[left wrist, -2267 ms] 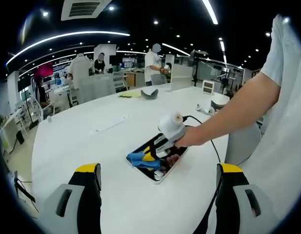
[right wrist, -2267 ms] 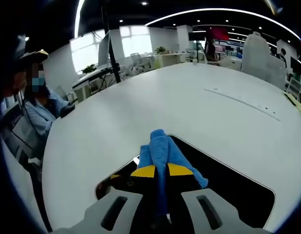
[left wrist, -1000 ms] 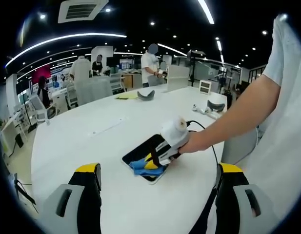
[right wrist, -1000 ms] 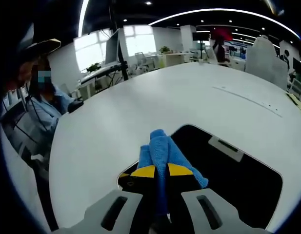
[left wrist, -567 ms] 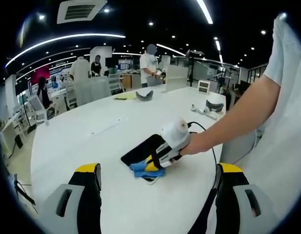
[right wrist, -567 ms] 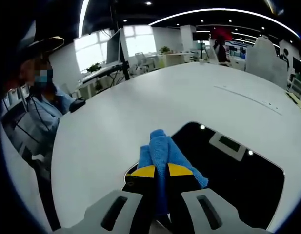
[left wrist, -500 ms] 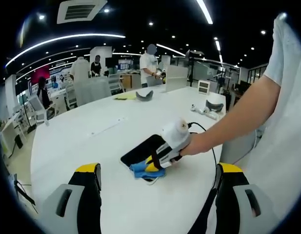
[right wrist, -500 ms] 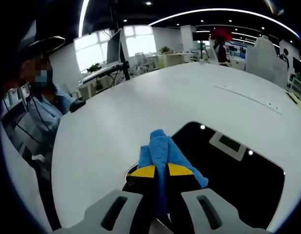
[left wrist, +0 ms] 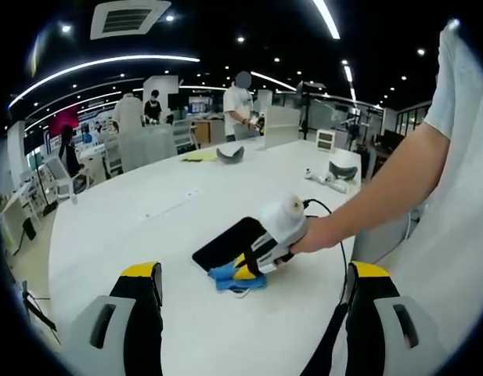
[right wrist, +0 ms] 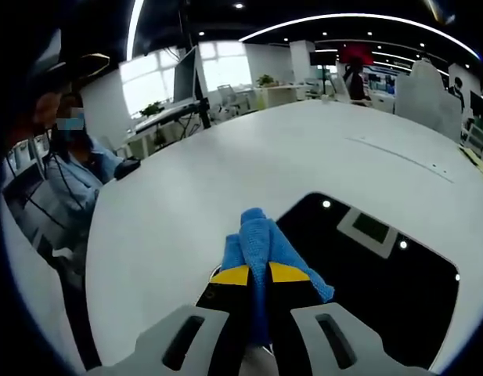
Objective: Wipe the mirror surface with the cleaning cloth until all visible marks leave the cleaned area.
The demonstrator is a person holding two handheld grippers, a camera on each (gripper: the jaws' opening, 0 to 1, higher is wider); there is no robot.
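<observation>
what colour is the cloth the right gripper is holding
Blue. The cleaning cloth shows best in the right gripper view, pinched in the right gripper.

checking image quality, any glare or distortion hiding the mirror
Right gripper view: the mirror looks black, reflecting ceiling lights as small bright dots, with no washout; the cloth is sharp. Left gripper view: fisheye bends the table edge; the mirror is small and dark.

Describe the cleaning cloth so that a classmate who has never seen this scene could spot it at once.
Start at the big white table, then find the dark flat mirror lying on it. At the mirror's near corner, the right gripper pinches a folded cleaning cloth: the one bright blue, soft thing there.
</observation>
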